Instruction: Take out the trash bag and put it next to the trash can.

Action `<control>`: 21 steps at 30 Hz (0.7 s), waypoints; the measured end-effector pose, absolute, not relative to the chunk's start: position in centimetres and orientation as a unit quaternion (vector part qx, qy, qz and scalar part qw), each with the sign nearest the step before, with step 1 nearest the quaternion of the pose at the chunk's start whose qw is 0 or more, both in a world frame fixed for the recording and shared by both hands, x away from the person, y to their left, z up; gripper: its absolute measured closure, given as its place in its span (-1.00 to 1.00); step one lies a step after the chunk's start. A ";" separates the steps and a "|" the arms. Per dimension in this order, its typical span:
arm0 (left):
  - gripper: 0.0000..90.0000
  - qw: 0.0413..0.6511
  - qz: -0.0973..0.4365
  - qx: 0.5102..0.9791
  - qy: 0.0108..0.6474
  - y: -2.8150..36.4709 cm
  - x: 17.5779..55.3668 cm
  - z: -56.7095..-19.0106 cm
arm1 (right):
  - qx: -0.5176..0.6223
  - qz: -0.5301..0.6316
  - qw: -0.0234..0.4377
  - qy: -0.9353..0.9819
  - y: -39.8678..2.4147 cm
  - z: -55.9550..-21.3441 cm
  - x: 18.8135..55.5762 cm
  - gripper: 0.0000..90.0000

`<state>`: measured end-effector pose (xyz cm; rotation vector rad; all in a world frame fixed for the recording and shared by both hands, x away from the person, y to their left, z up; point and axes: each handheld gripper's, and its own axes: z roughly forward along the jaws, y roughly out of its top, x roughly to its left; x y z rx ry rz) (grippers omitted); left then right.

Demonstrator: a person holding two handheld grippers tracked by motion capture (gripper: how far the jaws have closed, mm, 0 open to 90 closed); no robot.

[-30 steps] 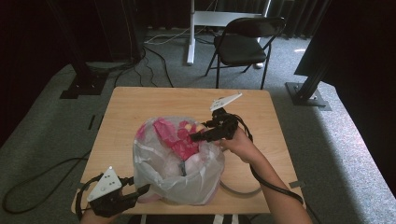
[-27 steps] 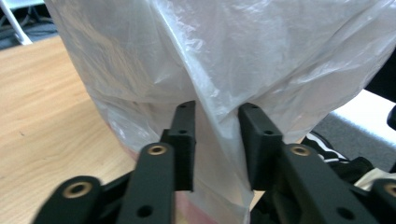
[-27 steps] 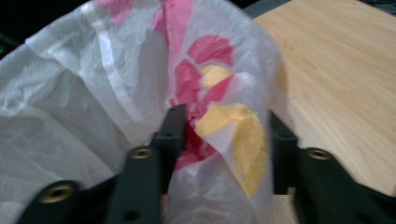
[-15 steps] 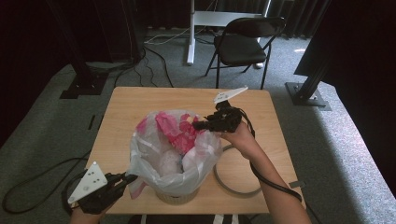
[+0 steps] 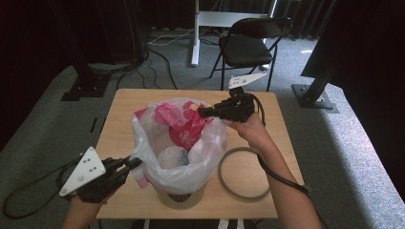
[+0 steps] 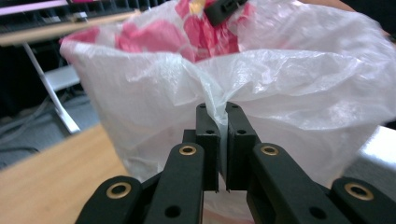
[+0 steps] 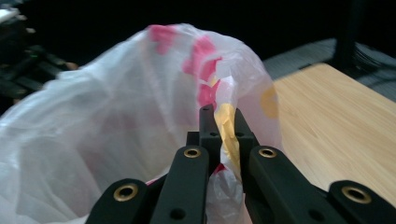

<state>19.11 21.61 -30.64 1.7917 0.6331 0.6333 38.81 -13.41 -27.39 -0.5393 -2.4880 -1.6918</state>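
Bag-lifting step: left gripper (image 5: 130, 164) and right gripper (image 5: 204, 112), jaws clamped on opposite rims of the plastic bag (image 5: 181, 143) at frame centre, must next draw it evenly from the bin (image 5: 179, 196).

A thin white plastic bag (image 5: 179, 143) with pink print is standing open and stretched over a small bin (image 5: 180, 196) near the table's front edge, its rim bunching at two opposite sides.

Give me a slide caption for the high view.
Two hand-held grippers, left and right, pinch a plastic bag in a bin on a wooden table.
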 end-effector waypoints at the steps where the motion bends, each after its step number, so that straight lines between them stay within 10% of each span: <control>1: 0.93 0.542 0.266 0.753 0.262 21.3 19.4 -30.3 | -0.170 -0.555 0.046 -0.813 -13.3 -26.9 38.6 0.96; 14: 0.92 0.563 0.235 0.756 0.237 17.1 22.3 -29.6 | -0.060 -0.574 0.160 -0.801 -10.7 -27.6 35.8 0.92; 21: 0.93 0.568 0.233 0.756 0.228 15.7 22.6 -29.4 | 0.006 -0.550 0.206 -0.810 -8.9 -28.6 34.9 -0.09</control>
